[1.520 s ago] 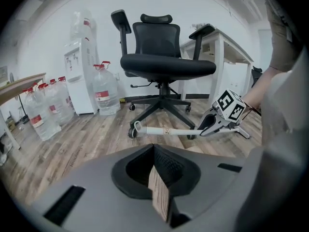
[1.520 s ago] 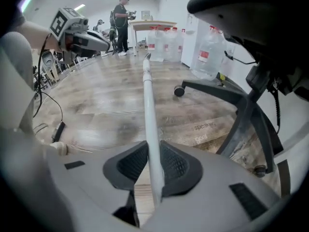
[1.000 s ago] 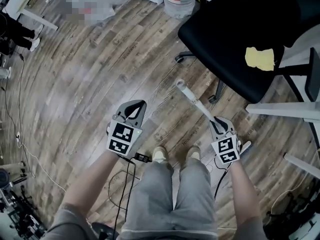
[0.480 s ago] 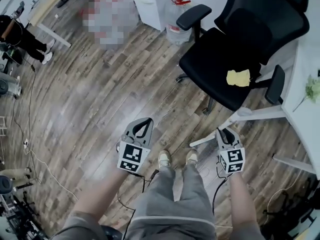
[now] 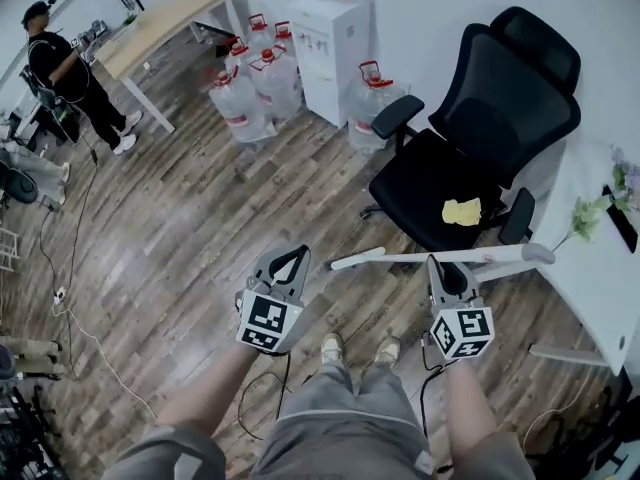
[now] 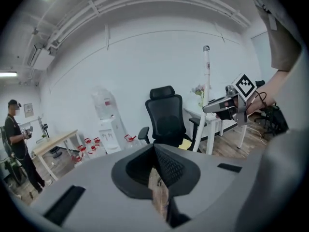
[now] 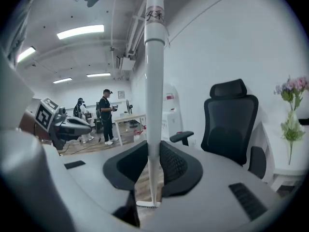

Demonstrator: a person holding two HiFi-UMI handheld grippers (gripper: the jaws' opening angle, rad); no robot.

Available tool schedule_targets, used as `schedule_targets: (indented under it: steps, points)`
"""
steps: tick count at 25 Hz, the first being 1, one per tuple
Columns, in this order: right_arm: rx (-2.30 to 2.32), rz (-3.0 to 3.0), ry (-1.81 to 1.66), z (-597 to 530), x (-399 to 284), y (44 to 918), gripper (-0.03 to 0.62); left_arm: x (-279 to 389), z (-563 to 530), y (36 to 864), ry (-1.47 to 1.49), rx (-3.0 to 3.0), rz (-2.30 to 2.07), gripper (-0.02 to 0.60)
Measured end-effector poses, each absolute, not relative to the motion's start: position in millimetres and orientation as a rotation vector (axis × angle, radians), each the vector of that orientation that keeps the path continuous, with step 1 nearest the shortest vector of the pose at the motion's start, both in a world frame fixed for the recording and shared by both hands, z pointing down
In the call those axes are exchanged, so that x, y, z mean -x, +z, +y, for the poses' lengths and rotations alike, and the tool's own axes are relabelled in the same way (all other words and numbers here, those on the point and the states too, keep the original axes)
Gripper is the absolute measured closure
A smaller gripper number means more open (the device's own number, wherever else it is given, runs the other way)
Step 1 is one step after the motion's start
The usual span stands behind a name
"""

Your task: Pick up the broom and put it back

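My right gripper is shut on the broom's white handle, which reaches left from the jaws in the head view. In the right gripper view the handle stands upright between the jaws, with a label near its top. A small white crosspiece shows far below them. The left gripper view shows the same pole upright, held by the right gripper. My left gripper floats to the left of the handle's end, apart from it. Its jaws meet at the tips with nothing between them.
A black office chair with a yellow cloth on its seat stands just ahead. A white table with flowers is at the right. Water jugs, a dispenser, a wooden desk and a person are farther back. Cables lie at the left.
Both grippers have risen well above the floor, the right one carrying the broom. Its handle has swung from slanting away up-left to pointing left, and more of the room shows.
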State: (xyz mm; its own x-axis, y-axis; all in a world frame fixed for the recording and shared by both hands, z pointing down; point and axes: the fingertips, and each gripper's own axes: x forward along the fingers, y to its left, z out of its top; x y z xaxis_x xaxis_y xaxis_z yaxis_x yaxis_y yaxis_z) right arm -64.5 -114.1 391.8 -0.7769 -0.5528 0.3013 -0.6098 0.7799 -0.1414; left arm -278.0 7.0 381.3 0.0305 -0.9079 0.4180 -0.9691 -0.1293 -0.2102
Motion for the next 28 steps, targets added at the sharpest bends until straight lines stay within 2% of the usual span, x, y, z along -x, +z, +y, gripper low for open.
schedule_targets:
  steps: [5, 10, 17, 28]
  points:
    - [-0.973, -2.806, 0.245, -111.7, 72.8, 287.5, 0.5, 287.7, 11.1, 302.4, 0.652, -2.199, -2.096, 0.565]
    - [-0.99, -2.784, 0.179, -102.8, 46.9, 233.1, 0.499, 269.1, 11.4, 249.7, 0.591, -2.262, -2.141, 0.565]
    - [-1.03, -2.707, 0.126, -69.8, -3.7, 218.5, 0.499, 232.1, 26.0, 218.2, 0.451, -2.35, -2.072, 0.565]
    - [-1.256, -2.584, 0.188, -73.2, -94.8, 218.9, 0.499, 177.2, -7.2, 213.6, 0.444, -2.467, -1.928, 0.565]
